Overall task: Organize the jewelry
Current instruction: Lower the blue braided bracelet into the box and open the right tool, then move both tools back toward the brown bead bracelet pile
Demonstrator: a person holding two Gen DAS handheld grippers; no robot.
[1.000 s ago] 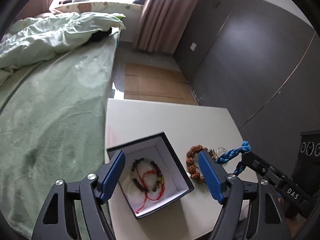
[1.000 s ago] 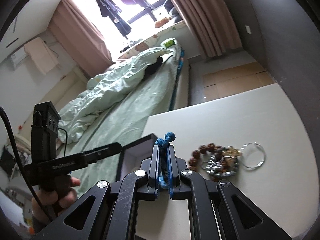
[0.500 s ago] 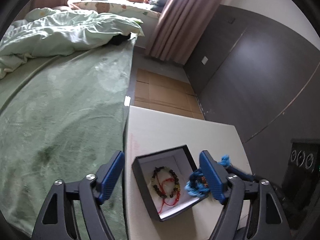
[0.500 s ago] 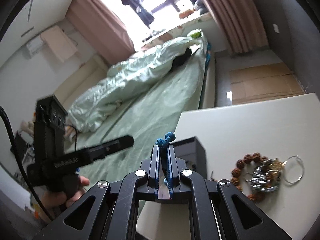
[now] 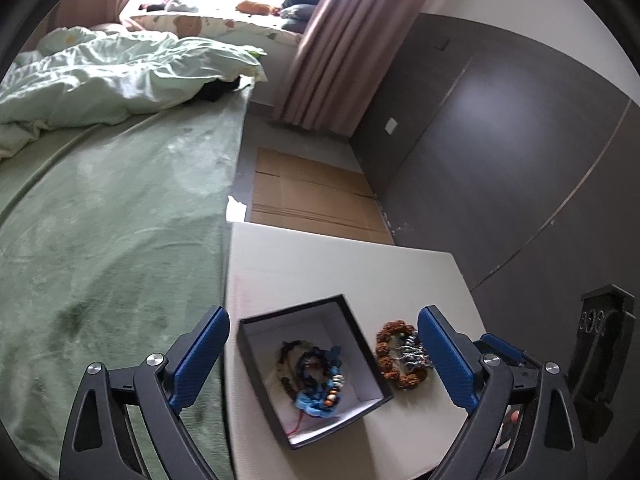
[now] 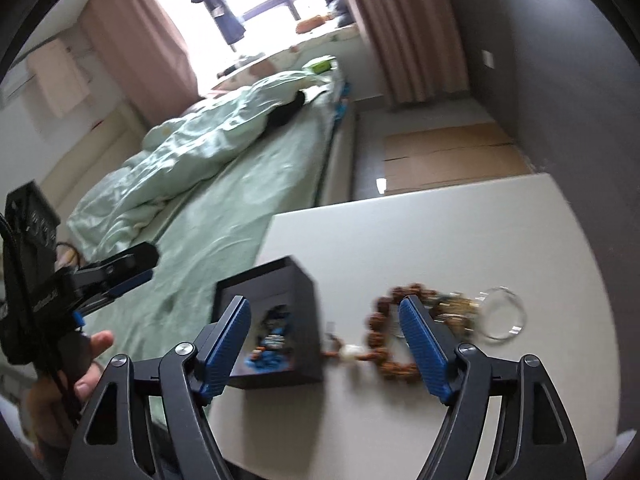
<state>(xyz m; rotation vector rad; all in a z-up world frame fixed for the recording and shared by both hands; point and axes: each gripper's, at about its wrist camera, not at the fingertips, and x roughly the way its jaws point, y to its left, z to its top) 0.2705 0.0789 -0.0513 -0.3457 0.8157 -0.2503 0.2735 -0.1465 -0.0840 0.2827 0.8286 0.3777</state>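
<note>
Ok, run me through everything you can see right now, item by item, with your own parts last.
Jewelry box: one, black, white inside, open on the table.
Bead bracelets: dark, with red cord, in the box.
Blue braided bracelet: one, on top of them.
Brown bead bracelet: one, on the table right of the box.
Silver trinket: one, on that bracelet.
Clear ring: one, beside it.
Table: white.
Bed: green.
Left gripper: jaws open.
Right gripper: jaws open.

- I've got a white table (image 5: 328, 264) beside the green bed (image 5: 112, 216).
- Sitting on it: black box (image 5: 362, 342), with a brown bead bracelet (image 5: 390, 360) just beside.
</note>
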